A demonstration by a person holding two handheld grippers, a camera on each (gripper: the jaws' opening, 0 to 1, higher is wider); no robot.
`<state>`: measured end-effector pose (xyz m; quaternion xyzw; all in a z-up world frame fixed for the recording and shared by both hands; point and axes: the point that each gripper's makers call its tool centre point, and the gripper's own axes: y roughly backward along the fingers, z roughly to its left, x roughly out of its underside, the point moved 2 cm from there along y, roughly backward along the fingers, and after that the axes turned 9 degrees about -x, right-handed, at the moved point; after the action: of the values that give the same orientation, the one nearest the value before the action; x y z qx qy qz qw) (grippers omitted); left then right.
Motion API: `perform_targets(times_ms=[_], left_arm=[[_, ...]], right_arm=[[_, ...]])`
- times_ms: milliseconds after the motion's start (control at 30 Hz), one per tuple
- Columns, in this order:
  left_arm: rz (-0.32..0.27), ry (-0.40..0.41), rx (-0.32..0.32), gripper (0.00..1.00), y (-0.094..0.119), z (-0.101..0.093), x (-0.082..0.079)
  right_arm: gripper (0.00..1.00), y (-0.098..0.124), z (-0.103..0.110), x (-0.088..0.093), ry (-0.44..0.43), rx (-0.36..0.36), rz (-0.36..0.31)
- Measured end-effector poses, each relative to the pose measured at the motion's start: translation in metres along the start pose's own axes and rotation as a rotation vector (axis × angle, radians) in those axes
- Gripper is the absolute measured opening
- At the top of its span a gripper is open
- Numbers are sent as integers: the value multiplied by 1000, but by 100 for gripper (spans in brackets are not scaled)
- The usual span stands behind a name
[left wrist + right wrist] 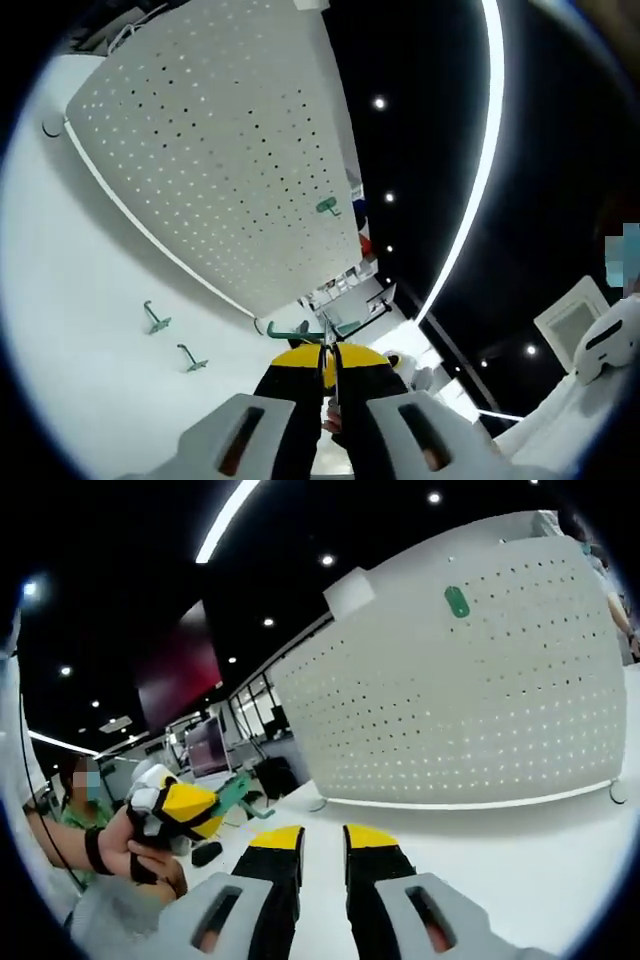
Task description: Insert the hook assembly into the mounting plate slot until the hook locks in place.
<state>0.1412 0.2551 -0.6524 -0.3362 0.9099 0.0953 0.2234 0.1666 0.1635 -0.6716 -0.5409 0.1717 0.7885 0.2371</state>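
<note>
In the left gripper view, the left gripper (pixel 331 372) has its jaws pinched nearly together on a green hook (pixel 308 331), whose arm sticks out sideways past the yellow tips. Held that way, the hook's back end seems free to be pushed at the white perforated board (pixel 225 150), which stands upright on the white table (pixel 70 330). One green hook (pixel 328 207) already hangs on the board. Two spare hooks (pixel 172 336) lie on the table near the board's foot, apparently within reach.

In the right gripper view, the right gripper (pixel 322 852) is empty, its jaws a narrow gap apart, low over the table, probably out of the way. To its left the other gripper carries the hook towards the board, still well apart from it.
</note>
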Motion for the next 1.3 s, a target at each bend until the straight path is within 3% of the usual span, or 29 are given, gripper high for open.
perform_targets(times_ms=[100,333,667,767,1000,1067,1167,1300], left_arm=[[3,17,13,4,0,-3,0],[9,62,59,4,0,-11,0],[45,113,129,4,0,-24,3],[56,137,153,4,0,-26,4],[92,194,220,4,3,-34,7],[133,254,263,4,4,-39,11],[118,256,277,4,4,-40,11],[133,347,355,4,7,-47,11]], right_arm=[[19,-5,15,-1,-35,-111,-31],[20,-13,34,-1,-61,-232,-54],[23,-16,44,-7,-85,-313,-103],[24,-13,50,-19,-123,-375,-178],[22,-7,52,-25,-148,-415,-217],[22,-4,53,-27,-178,-444,-242],[22,-2,55,-29,-206,-473,-264],[17,2,57,-35,-250,-503,-290]])
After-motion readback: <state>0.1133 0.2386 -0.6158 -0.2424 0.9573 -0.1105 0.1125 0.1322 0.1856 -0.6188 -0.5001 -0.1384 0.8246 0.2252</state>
